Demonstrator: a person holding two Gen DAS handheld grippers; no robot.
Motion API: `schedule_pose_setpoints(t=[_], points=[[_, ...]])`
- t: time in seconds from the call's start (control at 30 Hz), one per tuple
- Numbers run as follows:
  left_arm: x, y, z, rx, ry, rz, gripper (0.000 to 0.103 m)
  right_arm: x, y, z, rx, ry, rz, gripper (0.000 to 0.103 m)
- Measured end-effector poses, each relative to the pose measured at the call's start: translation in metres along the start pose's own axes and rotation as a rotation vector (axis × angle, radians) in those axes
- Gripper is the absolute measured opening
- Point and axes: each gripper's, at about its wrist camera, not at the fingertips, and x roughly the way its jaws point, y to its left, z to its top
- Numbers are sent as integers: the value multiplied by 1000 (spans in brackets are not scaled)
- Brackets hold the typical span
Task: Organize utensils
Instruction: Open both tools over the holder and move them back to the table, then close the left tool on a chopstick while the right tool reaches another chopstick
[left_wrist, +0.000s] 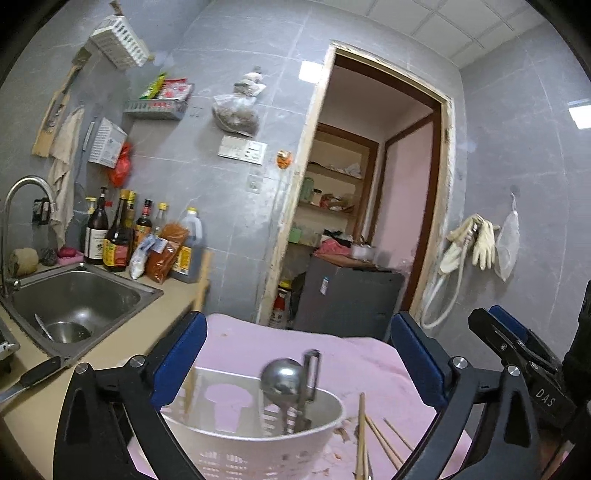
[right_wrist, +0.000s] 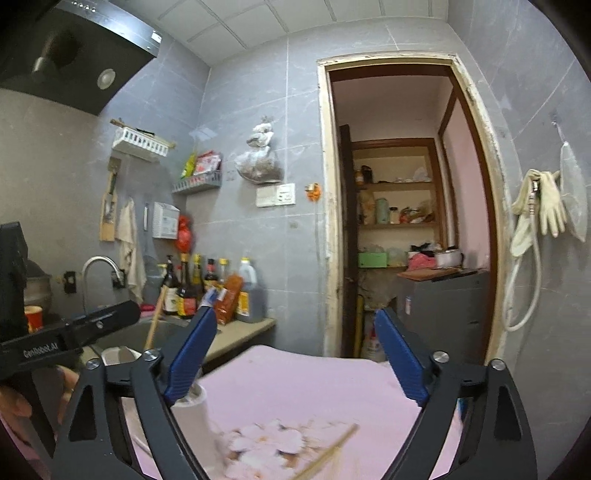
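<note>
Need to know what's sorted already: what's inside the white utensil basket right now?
Inside the white utensil basket: a metal ladle, a peeler beside it, and one chopstick at the left. The basket's bottom is hidden by its wall.

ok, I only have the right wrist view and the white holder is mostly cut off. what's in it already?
Observer: The white holder has a metal ladle and a peeler standing in it, plus one upright chopstick on its left side.
Operator: Loose ones left? I see one blurred stick.
Observer: Several loose chopsticks lie on the pink cloth just right of the holder.
Operator: Left hand-held gripper holding anything?
Observer: No. The left hand-held gripper is open and grips nothing.
</note>
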Motion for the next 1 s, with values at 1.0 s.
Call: schedule_pose_setpoints(t=[1.0], points=[[83, -104, -97, 253, 459, -185, 88, -25, -93, -85, 49, 484, -109, 85]])
